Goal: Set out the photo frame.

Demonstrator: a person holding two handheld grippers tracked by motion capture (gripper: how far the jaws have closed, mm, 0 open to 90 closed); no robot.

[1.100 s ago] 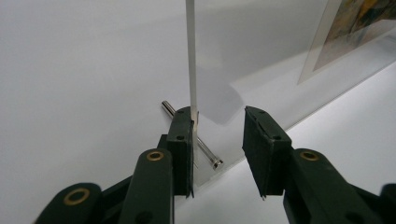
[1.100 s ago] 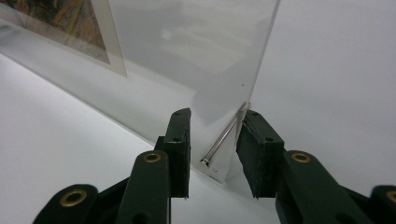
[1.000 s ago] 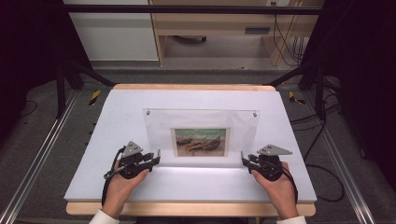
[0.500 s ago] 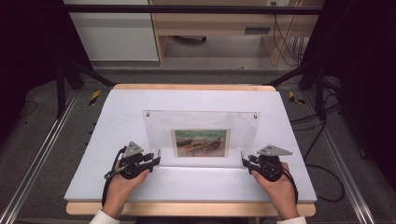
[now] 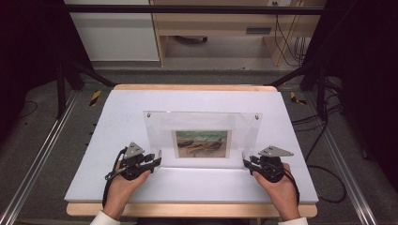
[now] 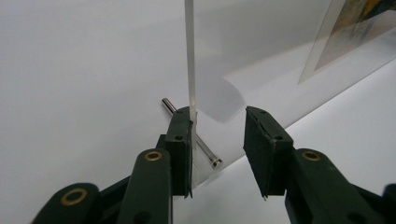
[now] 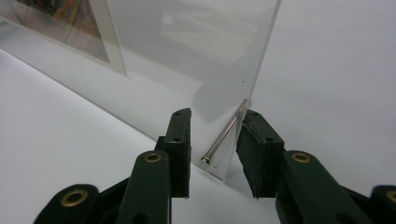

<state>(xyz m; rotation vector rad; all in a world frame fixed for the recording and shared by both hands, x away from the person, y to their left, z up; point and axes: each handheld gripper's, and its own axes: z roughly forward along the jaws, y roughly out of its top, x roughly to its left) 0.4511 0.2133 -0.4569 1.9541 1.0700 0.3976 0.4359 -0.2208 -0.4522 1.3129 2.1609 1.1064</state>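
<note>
A clear acrylic picture frame [image 5: 202, 123] stands upright on the white table [image 5: 197, 187], with a small painting of boats [image 5: 202, 143] in its middle. My left gripper [image 5: 156, 162] is at the frame's lower left corner. In the left gripper view it [image 6: 217, 140] is open, and the sheet's edge [image 6: 189, 56] and a metal pin [image 6: 205, 151] lie by the left jaw. My right gripper [image 5: 246, 162] is at the lower right corner. In the right gripper view it [image 7: 212, 140] is open, its jaws either side of the corner's pin [image 7: 226, 133].
The white surface lies on a wooden board [image 5: 187, 209] whose edge shows at front and back. Metal rails [image 5: 40, 159] run along both sides on the floor. A cabinet and a wooden shelf [image 5: 211, 23] stand beyond the far edge, with cables [image 5: 324, 173] at the right.
</note>
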